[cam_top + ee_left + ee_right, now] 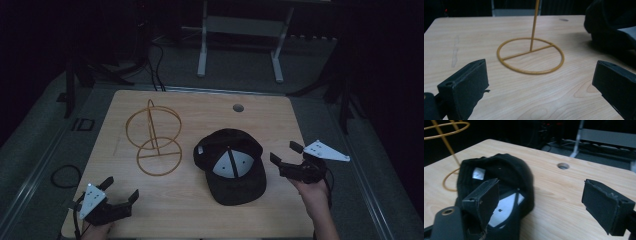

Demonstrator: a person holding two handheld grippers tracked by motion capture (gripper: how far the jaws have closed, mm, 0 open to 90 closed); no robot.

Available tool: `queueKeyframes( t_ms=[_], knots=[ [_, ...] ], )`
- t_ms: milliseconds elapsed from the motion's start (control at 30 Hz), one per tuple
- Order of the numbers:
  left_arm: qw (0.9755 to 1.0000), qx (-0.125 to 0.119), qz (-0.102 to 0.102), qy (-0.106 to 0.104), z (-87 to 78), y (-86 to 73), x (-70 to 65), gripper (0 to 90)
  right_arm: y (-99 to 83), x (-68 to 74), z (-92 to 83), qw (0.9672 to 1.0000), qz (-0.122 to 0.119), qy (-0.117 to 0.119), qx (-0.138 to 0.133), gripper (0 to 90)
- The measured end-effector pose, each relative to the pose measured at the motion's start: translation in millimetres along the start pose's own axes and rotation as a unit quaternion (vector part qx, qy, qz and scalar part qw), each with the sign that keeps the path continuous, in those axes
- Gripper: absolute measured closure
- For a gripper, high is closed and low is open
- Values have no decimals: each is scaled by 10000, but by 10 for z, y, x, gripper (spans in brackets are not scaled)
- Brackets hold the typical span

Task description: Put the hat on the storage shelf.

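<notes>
A black cap (230,165) lay upside down near the counter's (200,215) middle, beside a gold wire stand (154,136). Both hand-held grippers, left (119,194) and right (286,156), hovered with jaws apart, holding nothing. I judged a grasp on the cap came next. The right gripper view showed its lining label (479,173).

On the table (200,215), a black cap (230,165) lay upside down just left of the open right claw (286,154), while a wire stand (154,137) stood beyond the open left claw (120,188).
</notes>
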State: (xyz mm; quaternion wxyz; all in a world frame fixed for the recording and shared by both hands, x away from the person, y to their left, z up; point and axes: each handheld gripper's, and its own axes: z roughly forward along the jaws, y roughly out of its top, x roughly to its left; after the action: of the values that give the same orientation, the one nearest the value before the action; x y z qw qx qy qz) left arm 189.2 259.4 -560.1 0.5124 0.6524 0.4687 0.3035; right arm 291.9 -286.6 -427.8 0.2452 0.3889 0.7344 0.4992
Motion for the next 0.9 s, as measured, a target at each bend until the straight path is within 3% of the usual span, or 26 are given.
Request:
queueKeyframes(
  t_ms=[167,233,300,533,767,900],
  knots=[
    [10000,22,57,-21,-5,12,-25,7,29,105,159,9992,-237,308,108,197],
    [9999,42,88,-31,-4,15,-32,7,23,149,237,9987,-357,329,178,238],
    [9999,97,131,3,-2,17,-35,7,17,174,321,9983,-447,301,211,275],
    [9999,101,80,1,-3,20,-26,7,7,157,640,9977,-435,252,462,358],
    [9998,126,135,-37,-1,23,-37,8,22,206,942,9941,-618,151,874,436],
    [9998,118,125,-47,-6,27,-35,8,23,247,1075,9908,-847,-55,1056,466]
  ],
)
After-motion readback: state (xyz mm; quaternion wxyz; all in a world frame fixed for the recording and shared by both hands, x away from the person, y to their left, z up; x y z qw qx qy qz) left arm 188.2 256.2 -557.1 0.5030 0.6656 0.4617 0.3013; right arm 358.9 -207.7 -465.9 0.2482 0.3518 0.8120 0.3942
